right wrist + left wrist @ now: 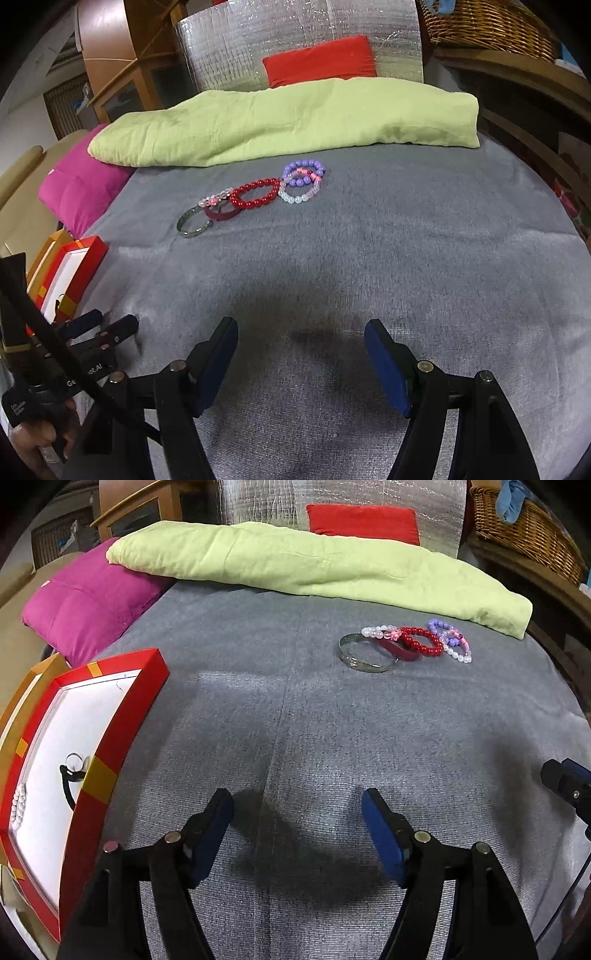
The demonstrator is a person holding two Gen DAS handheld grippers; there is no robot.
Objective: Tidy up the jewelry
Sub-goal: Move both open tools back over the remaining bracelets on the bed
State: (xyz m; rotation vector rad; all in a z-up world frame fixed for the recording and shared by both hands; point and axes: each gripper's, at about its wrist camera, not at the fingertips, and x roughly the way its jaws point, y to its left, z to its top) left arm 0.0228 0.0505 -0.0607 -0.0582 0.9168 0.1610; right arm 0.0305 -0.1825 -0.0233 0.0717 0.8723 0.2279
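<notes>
Beaded bracelets lie in a small cluster on the far part of the grey bed (369,258), just near a green quilt (295,122): a red one (255,194), a purple one (303,168), a pearly one (295,197), with a metal bangle (190,225) at the left end. The beads are judged light, hard and slippery on elastic, so a pinch across one side of the loop should serve; the bangle is stiff and may skid, and is best taken across its band. A red box (110,760), near left, holds pieces already. Both the left gripper (297,812) and right gripper (301,339) hover with jaws wide apart and nothing between them.
</notes>
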